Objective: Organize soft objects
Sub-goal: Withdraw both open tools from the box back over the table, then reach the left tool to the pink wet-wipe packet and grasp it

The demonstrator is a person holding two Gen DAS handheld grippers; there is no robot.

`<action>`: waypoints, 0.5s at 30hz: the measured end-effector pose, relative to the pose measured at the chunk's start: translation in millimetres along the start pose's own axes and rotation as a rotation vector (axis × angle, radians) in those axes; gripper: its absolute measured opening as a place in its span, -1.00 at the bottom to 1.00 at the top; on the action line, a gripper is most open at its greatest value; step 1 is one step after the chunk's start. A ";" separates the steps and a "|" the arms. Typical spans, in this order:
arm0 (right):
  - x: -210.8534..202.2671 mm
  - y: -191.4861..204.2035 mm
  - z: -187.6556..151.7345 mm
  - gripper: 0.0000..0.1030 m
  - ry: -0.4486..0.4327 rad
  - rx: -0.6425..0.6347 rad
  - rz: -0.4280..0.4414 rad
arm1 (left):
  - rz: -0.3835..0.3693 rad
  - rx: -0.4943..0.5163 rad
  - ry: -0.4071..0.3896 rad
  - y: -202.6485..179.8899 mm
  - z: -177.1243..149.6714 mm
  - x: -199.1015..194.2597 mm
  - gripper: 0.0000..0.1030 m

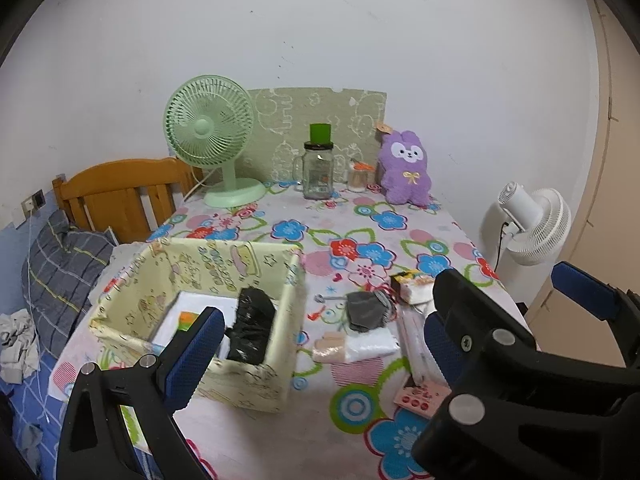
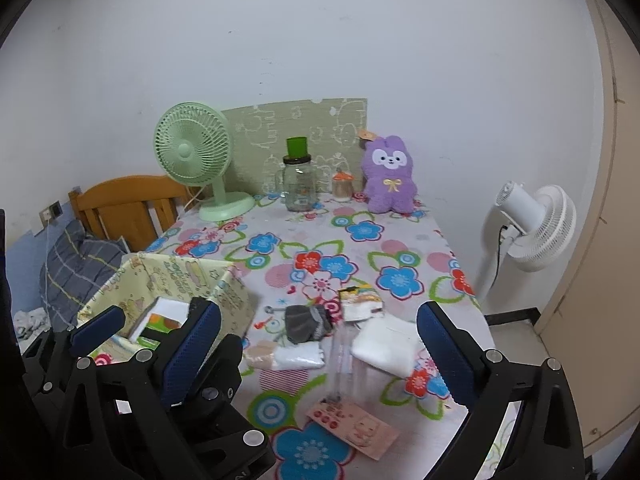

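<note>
Your left gripper (image 1: 320,336) and right gripper (image 2: 320,336) both hang with padded blue fingers spread, gripping nothing. A crinkly black bundle (image 1: 250,326) leans inside the square fabric box (image 1: 256,380) — a grey cloth (image 2: 306,322) and white pads (image 2: 386,344) lie on the floral tablecloth (image 2: 280,264) beside it.

Floral table (image 2: 400,248): fabric box (image 1: 224,376), fan (image 1: 212,136), plush (image 1: 406,168).

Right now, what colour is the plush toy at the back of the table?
Purple, with a white face and a small yellow bow: plush toy, clearest in the left wrist view.
</note>
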State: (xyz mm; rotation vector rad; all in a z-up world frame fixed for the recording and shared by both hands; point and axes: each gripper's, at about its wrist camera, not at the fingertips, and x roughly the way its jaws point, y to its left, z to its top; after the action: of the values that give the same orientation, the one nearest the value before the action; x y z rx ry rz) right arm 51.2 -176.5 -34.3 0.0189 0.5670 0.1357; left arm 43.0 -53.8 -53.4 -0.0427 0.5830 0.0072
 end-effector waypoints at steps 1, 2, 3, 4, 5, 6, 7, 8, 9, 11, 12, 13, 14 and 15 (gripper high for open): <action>-0.9 -2.3 -1.6 0.94 -0.005 0.002 -0.004 | -0.003 -0.001 0.003 -1.9 -1.3 1.0 0.96; -1.9 -5.1 -3.6 0.95 -0.011 0.005 -0.009 | -0.008 -0.002 0.003 -4.3 -3.9 1.7 0.96; -1.9 -7.8 -5.6 0.95 -0.011 0.004 -0.013 | -0.013 -0.006 0.004 -6.6 -6.2 2.8 0.96; -1.7 -10.1 -7.2 0.96 -0.008 0.003 -0.015 | -0.017 -0.011 0.007 -8.6 -8.5 4.2 0.96; -0.9 -12.8 -9.4 0.96 -0.003 0.005 -0.017 | -0.020 -0.014 0.009 -10.3 -9.8 4.8 0.96; 0.3 -14.7 -10.9 0.99 0.001 0.009 -0.018 | -0.025 -0.017 0.012 -12.4 -12.2 6.4 0.96; 1.3 -17.1 -12.5 0.99 0.006 0.013 -0.020 | -0.032 -0.018 0.020 -14.5 -14.1 8.5 0.96; 2.6 -20.3 -15.4 0.99 0.011 0.018 -0.023 | -0.043 -0.016 0.033 -16.9 -16.4 11.4 0.96; 3.6 -22.5 -17.7 1.00 0.015 0.022 -0.024 | -0.052 -0.014 0.044 -18.7 -17.9 13.8 0.96; 7.3 -27.7 -22.1 1.00 0.028 0.031 -0.027 | -0.068 -0.010 0.059 -23.3 -22.6 18.9 0.96; 8.6 -29.8 -24.8 1.00 0.033 0.034 -0.029 | -0.073 -0.009 0.058 -25.2 -24.7 20.8 0.96; 10.1 -32.6 -28.0 1.00 0.037 0.037 -0.032 | -0.081 -0.010 0.057 -27.5 -27.4 23.0 0.96; 11.4 -34.2 -30.2 1.00 0.039 0.038 -0.034 | -0.088 -0.013 0.057 -29.7 -29.8 25.7 0.96; 13.0 -36.5 -32.2 1.00 0.039 0.040 -0.039 | -0.094 -0.017 0.060 -31.9 -31.9 27.2 0.96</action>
State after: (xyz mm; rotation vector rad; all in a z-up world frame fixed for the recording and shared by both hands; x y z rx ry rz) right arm 49.2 -211.5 -70.4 0.0440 0.6090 0.0874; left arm 48.7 -87.2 -93.7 -0.0866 0.6408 -0.0809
